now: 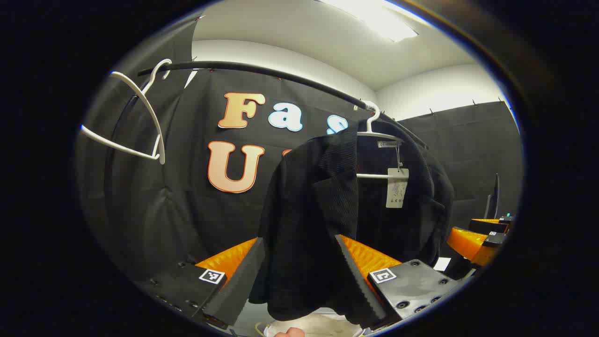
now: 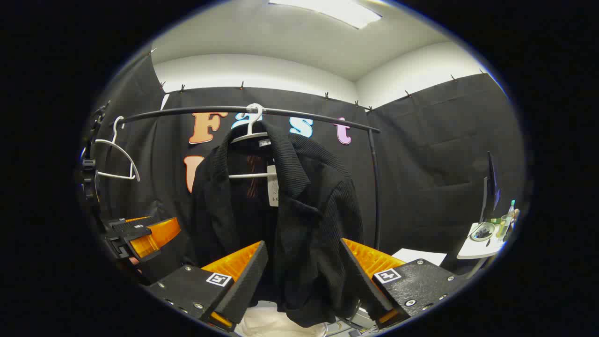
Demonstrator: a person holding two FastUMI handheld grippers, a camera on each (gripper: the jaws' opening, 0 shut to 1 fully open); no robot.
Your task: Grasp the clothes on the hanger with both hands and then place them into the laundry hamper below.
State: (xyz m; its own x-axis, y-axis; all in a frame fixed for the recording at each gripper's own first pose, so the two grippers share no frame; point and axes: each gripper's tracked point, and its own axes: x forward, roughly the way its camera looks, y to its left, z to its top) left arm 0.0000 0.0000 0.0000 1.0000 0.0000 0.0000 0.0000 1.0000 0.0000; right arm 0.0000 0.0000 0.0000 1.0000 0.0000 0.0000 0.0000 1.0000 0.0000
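Observation:
A black ribbed jacket (image 1: 323, 187) hangs on a white hanger (image 1: 376, 135) from the black rail (image 1: 262, 72). A paper tag (image 1: 397, 188) dangles inside its collar. My left gripper (image 1: 298, 239) is open, its fingers standing either side of the jacket's left front panel, which hangs in the gap. In the right gripper view the same jacket (image 2: 313, 210) hangs from its hanger (image 2: 250, 135), and my right gripper (image 2: 303, 242) is open around the lower right front panel. Something white, perhaps the hamper (image 2: 276, 324), shows below the hem.
An empty white hanger (image 1: 140, 117) hangs at the rail's left end. The rail's upright post (image 2: 376, 187) stands right of the jacket. Farther right is a small white table (image 2: 477, 245) with bottles, and a dark monitor (image 2: 489, 192). The right gripper (image 1: 472, 243) is seen at the right of the left gripper view.

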